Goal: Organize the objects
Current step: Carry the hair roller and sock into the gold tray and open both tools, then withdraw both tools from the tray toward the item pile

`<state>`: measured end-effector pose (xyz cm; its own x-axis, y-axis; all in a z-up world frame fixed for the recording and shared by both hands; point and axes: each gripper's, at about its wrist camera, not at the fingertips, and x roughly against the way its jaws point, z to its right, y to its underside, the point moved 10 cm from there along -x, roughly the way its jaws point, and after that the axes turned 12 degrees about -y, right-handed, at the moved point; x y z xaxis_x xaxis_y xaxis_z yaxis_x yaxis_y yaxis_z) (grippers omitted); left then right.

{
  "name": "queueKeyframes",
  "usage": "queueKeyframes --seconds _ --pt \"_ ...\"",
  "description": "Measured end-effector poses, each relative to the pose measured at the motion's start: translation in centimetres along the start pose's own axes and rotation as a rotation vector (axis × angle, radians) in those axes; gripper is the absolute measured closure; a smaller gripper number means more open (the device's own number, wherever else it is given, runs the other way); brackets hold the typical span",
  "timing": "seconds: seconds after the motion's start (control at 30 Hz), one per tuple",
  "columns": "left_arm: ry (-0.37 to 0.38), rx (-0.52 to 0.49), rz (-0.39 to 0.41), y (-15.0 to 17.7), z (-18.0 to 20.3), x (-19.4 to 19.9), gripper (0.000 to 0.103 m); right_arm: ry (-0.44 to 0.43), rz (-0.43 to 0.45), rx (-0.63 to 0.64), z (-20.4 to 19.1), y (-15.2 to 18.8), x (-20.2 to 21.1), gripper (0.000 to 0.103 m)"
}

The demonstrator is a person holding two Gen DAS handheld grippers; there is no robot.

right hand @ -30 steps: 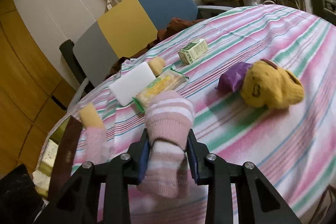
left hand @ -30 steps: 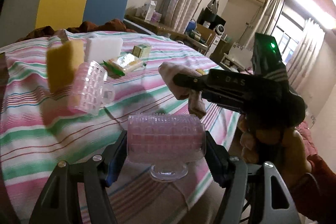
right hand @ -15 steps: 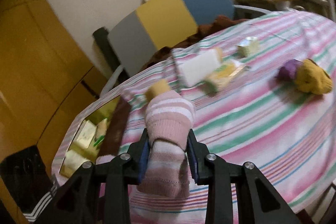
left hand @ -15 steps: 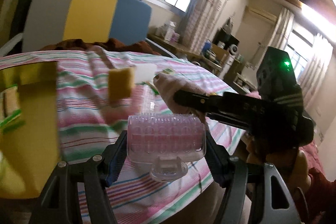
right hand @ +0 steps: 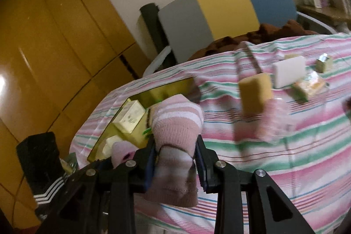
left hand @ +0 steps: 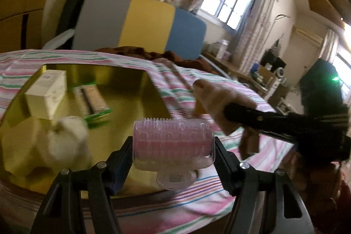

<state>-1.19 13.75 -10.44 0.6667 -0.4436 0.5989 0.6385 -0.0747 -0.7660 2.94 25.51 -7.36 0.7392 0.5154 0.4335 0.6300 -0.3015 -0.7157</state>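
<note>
My left gripper (left hand: 173, 152) is shut on a pink bristly roller (left hand: 173, 143) and holds it over the near right edge of a gold tray (left hand: 131, 89). My right gripper (right hand: 175, 159) is shut on a pink striped sock (right hand: 176, 122), held above the striped tablecloth just right of the tray (right hand: 166, 89). The right gripper with the sock (left hand: 221, 100) also shows at the right of the left wrist view. The tray holds a pale box (left hand: 47, 93), a green-edged packet (left hand: 92, 102) and a cream cloth lump (left hand: 65, 135).
On the tablecloth (right hand: 285, 146) lie a yellow sponge (right hand: 255, 91), a second pink roller (right hand: 272, 122), a white block (right hand: 289, 71), a snack packet (right hand: 309, 86) and a small green box (right hand: 324, 63). A grey, yellow and blue chair back (right hand: 223, 6) stands behind.
Both grippers have swung left with their loads. The gold tray has come into view under the left gripper, and the loose items now lie to the right.
</note>
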Motion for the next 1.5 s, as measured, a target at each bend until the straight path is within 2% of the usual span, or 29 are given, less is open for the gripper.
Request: queueKeyframes --seconds 0.23,0.4,0.47,0.53,0.6,0.7,0.9,0.97,1.13,1.27,1.5 --pt "-0.077 -0.016 -0.050 0.8 -3.3 -1.7 0.034 -0.020 -0.058 0.036 -2.9 0.6 -3.7 0.070" --pt "-0.169 -0.062 -0.068 1.3 -4.4 -2.2 0.033 -0.008 -0.080 0.014 -3.3 1.2 -6.0 0.066" --pt "-0.196 -0.075 -0.073 1.6 -4.6 -2.1 0.032 0.007 -0.078 0.002 -3.2 1.3 -6.4 0.061" --pt "-0.231 -0.097 -0.074 1.8 -4.6 -1.9 0.028 0.005 -0.064 -0.025 -2.9 1.3 -6.3 0.048" --pt "-0.278 -0.129 -0.061 1.8 -4.6 -1.7 0.027 0.007 -0.044 -0.040 -2.7 1.1 -5.9 0.041" --pt "-0.321 -0.158 -0.022 1.5 -4.4 -0.9 0.026 0.008 -0.028 -0.036 -2.6 0.8 -5.3 0.040" --pt "-0.298 -0.083 0.058 0.0 -4.5 0.9 0.024 0.021 0.003 -0.052 -1.8 0.5 -3.8 0.040" --pt "-0.288 -0.054 0.075 -0.3 -4.7 1.4 0.021 0.025 0.012 -0.072 -1.2 0.5 -3.3 0.040" --pt "-0.235 0.012 0.100 -0.9 -4.3 2.2 0.020 0.036 0.020 -0.098 -0.2 0.9 -2.6 0.040" --pt "-0.169 -0.010 0.075 -0.7 -2.4 1.8 0.019 0.050 0.015 -0.103 0.4 1.4 -2.1 0.040" --pt "-0.104 -0.063 0.056 0.3 0.5 1.5 0.019 0.079 0.007 -0.116 1.7 2.0 -1.2 0.040"
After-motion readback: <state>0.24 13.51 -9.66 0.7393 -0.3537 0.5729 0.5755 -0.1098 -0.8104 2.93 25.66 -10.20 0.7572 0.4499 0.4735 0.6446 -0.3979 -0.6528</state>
